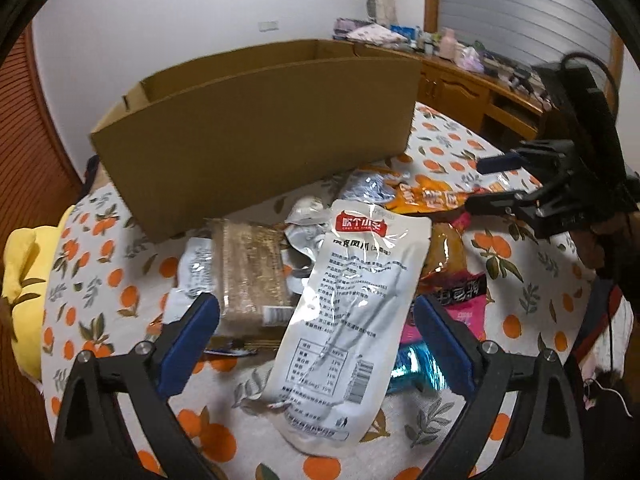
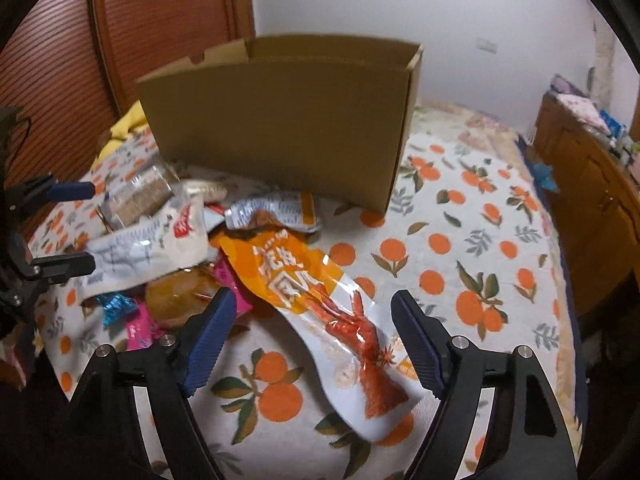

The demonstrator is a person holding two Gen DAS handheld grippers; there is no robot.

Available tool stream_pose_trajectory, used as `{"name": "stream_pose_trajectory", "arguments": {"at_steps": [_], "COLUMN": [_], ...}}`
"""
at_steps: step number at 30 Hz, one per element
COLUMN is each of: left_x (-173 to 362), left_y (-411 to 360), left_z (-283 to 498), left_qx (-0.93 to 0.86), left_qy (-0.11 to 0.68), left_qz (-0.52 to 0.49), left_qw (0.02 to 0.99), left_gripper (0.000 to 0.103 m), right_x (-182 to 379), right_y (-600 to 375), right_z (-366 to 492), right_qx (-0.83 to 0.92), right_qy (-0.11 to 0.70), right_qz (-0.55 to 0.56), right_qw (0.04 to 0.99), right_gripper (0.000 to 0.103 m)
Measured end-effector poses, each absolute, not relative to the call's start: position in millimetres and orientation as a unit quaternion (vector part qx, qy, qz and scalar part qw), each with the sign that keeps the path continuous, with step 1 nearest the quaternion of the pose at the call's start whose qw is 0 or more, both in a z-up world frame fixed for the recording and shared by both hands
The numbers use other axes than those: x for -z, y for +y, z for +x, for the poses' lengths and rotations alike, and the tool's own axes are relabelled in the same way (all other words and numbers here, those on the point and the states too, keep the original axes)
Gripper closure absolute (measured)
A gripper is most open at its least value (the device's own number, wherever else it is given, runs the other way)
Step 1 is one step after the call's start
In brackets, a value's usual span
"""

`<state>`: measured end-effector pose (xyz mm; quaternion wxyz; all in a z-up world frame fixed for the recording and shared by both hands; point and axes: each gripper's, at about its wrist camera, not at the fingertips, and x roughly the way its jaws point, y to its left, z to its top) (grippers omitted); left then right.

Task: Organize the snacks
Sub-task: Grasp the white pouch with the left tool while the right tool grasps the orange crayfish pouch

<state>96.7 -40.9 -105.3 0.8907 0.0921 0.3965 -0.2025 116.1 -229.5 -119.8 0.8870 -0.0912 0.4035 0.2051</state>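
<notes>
A pile of snack packets lies on the orange-print cloth in front of an open cardboard box (image 1: 260,128) (image 2: 280,120). My left gripper (image 1: 316,344) is open, its fingers on either side of a long white packet (image 1: 344,320) with a red label. My right gripper (image 2: 312,340) is open, its fingers on either side of an orange and white chicken-feet packet (image 2: 320,300). That packet also shows in the left wrist view (image 1: 432,198), with the right gripper (image 1: 492,184) over it. The left gripper shows at the left edge of the right wrist view (image 2: 76,224).
A clear pack of brown biscuits (image 1: 252,268), a silver packet (image 1: 368,188), pink (image 1: 460,312) and blue (image 1: 416,364) wrappers lie in the pile. A yellow cloth (image 1: 24,264) lies at the left. A wooden cabinet (image 1: 480,92) with clutter stands at the back right.
</notes>
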Motion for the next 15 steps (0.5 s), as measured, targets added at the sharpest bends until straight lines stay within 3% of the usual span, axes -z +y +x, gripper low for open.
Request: {"name": "stream_pose_trajectory", "arguments": {"at_steps": [15], "left_x": [127.4], "left_y": [-58.4], "left_z": [106.1], "left_qx": [0.203], "left_qy": [0.417], "left_qz": [0.163], "left_qw": [0.871], "left_gripper": [0.001], "right_x": [144.4], "right_y": [-232.3], "right_z": [143.1], "right_qx": [-0.225], "right_qy": [0.464], "right_qz": [-0.106], "right_qw": [0.85], "right_gripper": [0.02]}}
